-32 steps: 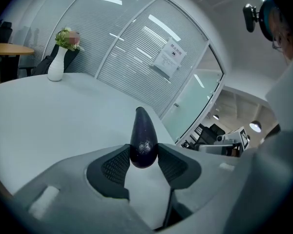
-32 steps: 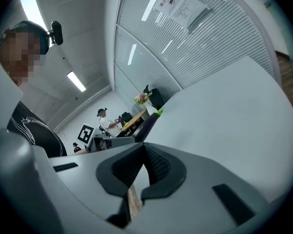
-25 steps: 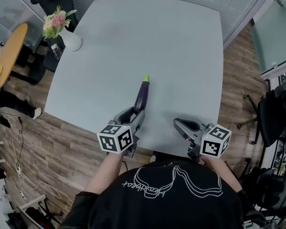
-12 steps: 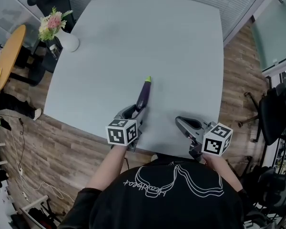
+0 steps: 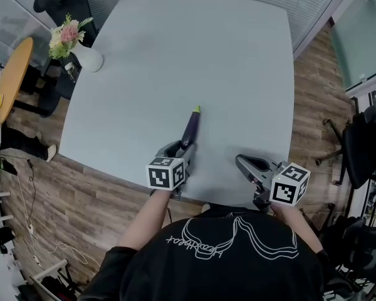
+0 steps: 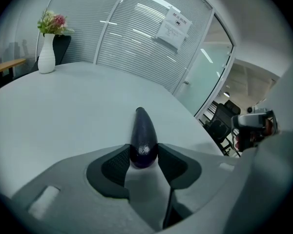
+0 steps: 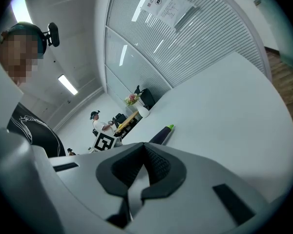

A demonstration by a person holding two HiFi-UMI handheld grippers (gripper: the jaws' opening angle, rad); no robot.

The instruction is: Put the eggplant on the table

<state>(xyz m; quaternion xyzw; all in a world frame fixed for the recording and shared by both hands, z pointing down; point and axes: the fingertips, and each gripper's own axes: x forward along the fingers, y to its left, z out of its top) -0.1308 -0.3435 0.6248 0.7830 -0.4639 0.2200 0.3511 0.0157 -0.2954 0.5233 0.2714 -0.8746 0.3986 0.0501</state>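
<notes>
The left gripper view shows what the head view hides: the left gripper (image 6: pixel 144 155) has both pads pressed on the thick dark end of the eggplant (image 6: pixel 143 130), which points away from the camera toward the glass wall with blinds (image 6: pixel 132 38). The right gripper view shows the right gripper (image 7: pixel 144 167) with its jaws together at the tips and nothing between them. Only the head view gives the whole grey table (image 5: pixel 207 49), with the white vase (image 5: pixel 89 59) of flowers at its far left corner and a wooden floor (image 5: pixel 313 86) around it. The eggplant lies well apart from the vase, near the table edge on the person's side, very low over the surface; I cannot tell if it touches. It is long, slim, glossy dark purple, with a green tip on the far end
</notes>
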